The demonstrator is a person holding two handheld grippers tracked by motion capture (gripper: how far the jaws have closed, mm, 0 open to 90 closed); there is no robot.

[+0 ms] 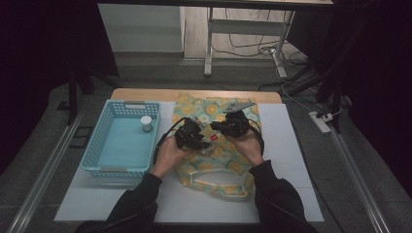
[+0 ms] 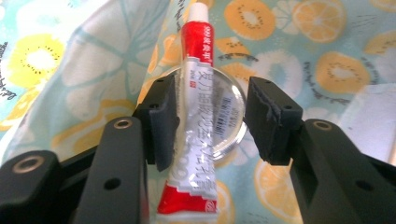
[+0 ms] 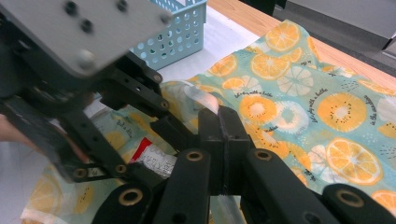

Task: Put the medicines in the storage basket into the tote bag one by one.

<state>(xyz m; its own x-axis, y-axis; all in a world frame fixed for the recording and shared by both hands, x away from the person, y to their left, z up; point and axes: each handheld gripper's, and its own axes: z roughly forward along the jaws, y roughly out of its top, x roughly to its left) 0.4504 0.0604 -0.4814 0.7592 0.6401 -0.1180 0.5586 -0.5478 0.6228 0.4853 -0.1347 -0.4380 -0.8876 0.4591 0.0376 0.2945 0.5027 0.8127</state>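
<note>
The left gripper [image 2: 210, 121] stands half open, its jaws loose around a red and silver tube [image 2: 196, 116]. The right gripper [image 3: 224, 140] is clamped shut on a clear bag edge [image 3: 201, 99]. Better hold both level above the fruit-print cloth [image 1: 209, 109], the blue basket [image 1: 104, 145] beyond.

Left gripper [image 1: 194, 137] fingers parted — right gripper [image 1: 224, 127] fingers closed.

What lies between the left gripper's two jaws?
In the left gripper view, a red-and-silver tube stands between the left gripper's open jaws, touching one of them; a round clear disc lies behind it.
</note>
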